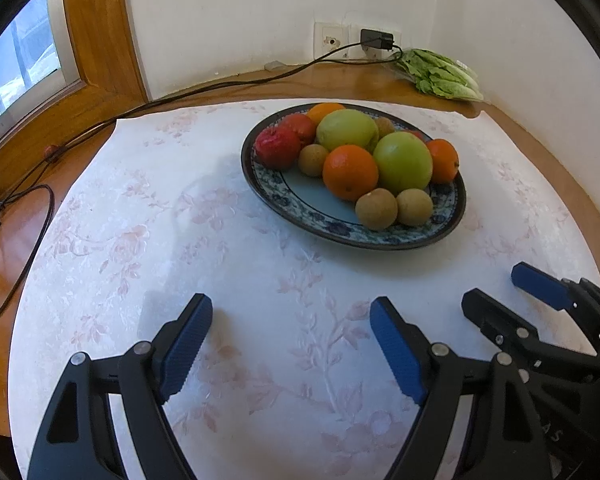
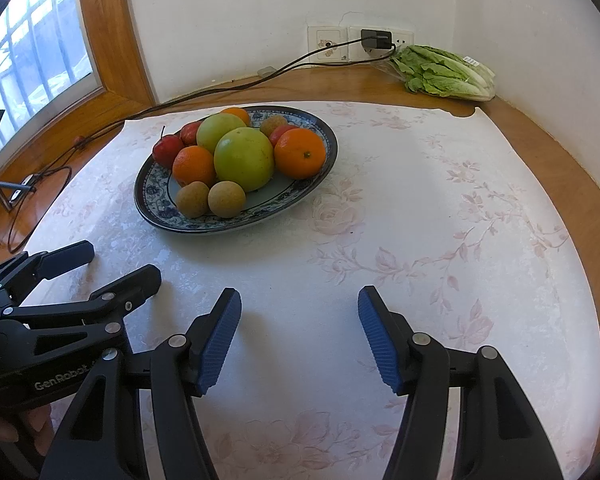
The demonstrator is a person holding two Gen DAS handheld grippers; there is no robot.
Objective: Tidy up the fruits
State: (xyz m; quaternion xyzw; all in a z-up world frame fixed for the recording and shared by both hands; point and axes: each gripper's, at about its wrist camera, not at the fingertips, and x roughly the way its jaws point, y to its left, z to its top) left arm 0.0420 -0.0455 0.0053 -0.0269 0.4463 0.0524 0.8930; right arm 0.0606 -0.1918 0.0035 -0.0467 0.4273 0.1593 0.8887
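A blue patterned plate (image 1: 448,220) (image 2: 156,216) sits on the white floral cloth, piled with fruit: green apples (image 1: 403,162) (image 2: 244,159), oranges (image 1: 350,172) (image 2: 300,153), red apples (image 1: 278,147) (image 2: 168,150) and brown kiwis (image 1: 376,208) (image 2: 227,199). My left gripper (image 1: 291,312) is open and empty above the cloth, short of the plate. My right gripper (image 2: 299,302) is open and empty, with the plate ahead to its left. Each gripper shows in the other's view, the right one (image 1: 496,288) and the left one (image 2: 120,260), both open.
A bag of green lettuce (image 1: 440,76) (image 2: 444,72) lies by the back wall. A black cable (image 1: 180,94) (image 2: 204,92) runs from a wall plug along the wooden table edge. A window (image 1: 16,64) is at the left.
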